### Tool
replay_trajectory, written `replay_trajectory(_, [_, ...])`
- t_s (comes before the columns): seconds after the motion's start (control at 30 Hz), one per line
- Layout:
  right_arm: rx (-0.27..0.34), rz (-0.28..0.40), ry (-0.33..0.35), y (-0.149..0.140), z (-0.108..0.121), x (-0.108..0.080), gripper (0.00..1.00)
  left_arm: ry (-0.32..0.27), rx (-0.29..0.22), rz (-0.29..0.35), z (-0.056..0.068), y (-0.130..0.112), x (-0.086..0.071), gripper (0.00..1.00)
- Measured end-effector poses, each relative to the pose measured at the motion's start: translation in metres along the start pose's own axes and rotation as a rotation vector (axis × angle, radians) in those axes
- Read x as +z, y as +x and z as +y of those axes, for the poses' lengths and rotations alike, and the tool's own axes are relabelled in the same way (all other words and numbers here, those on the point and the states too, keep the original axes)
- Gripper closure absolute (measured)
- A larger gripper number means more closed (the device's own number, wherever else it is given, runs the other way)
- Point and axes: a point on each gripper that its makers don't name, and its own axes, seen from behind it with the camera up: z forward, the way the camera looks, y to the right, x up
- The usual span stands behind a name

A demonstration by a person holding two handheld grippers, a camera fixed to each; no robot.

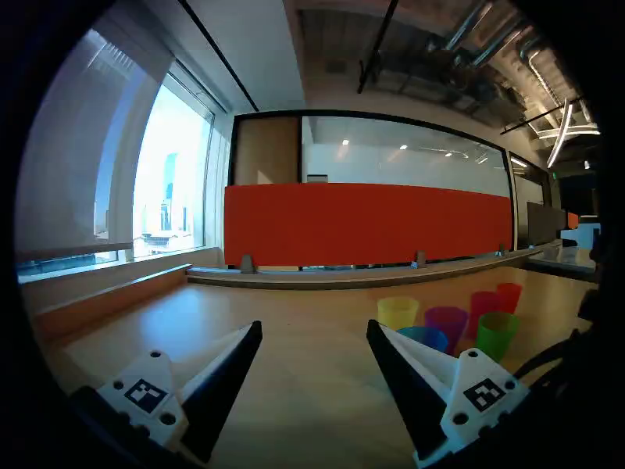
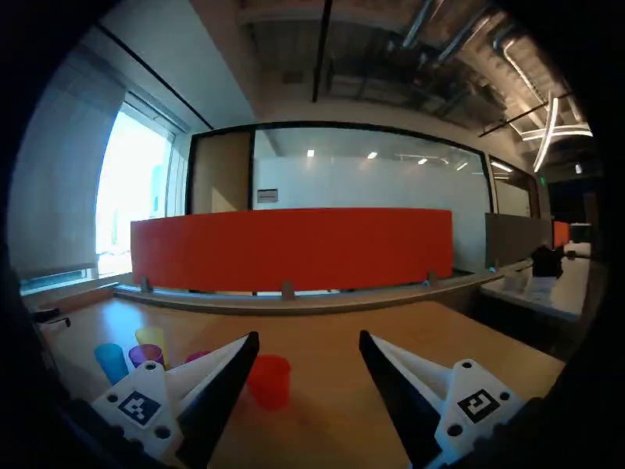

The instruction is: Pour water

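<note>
Nearest, the left gripper (image 1: 312,367) hung over the wooden desk (image 1: 297,313) on the near side of the orange divider screen (image 1: 367,223). Its fingers were spread wide with nothing between them. The right gripper (image 2: 307,375) was likewise spread and held nothing. A red cup (image 2: 269,381) stood upright on the desk beyond its fingertips, on the near side of the divider. It stood closer to the left finger than the right and was not touched.

Further toward the divider, in the left gripper view, a tight group of plastic cups stood upright, right of the screen's middle. The group comprised a blue cup (image 1: 426,338) partly hidden by a finger, a yellow cup (image 1: 398,312), a purple cup (image 1: 446,319), a green cup (image 1: 495,334) and a pink cup (image 1: 484,303). Whether any held water could not be determined, as their insides were hidden.

Assessment: the cups appeared to be thin, translucent tumblers. They were judged light, smooth-walled, liable to flex or slip under a hard squeeze, and easily toppled in so close a group. The recommended hold was mid-wall, below the rim, with moderate pressure on opposite sides. The red cup, standing apart, offered the cleanest approach. A filled cup would be heavier and call for a slow tilt.

Beyond the divider stood a glass wall (image 1: 406,160), with a window (image 1: 168,187) to the divider's left.
</note>
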Motion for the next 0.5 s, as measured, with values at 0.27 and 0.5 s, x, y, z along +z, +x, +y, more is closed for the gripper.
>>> replay_trajectory(0.27, [-0.003,0.017,0.002,0.0026,0.0012,-0.0019,0.01,0.0,0.001,-0.003,-0.0006,-0.0001,0.0,0.0])
replay_trajectory(0.5, [-0.026,0.039,0.009,0.0035,0.0025,-0.001,0.01,0.0,0.003,-0.003,-0.0002,0.0001,-0.0001,0.0])
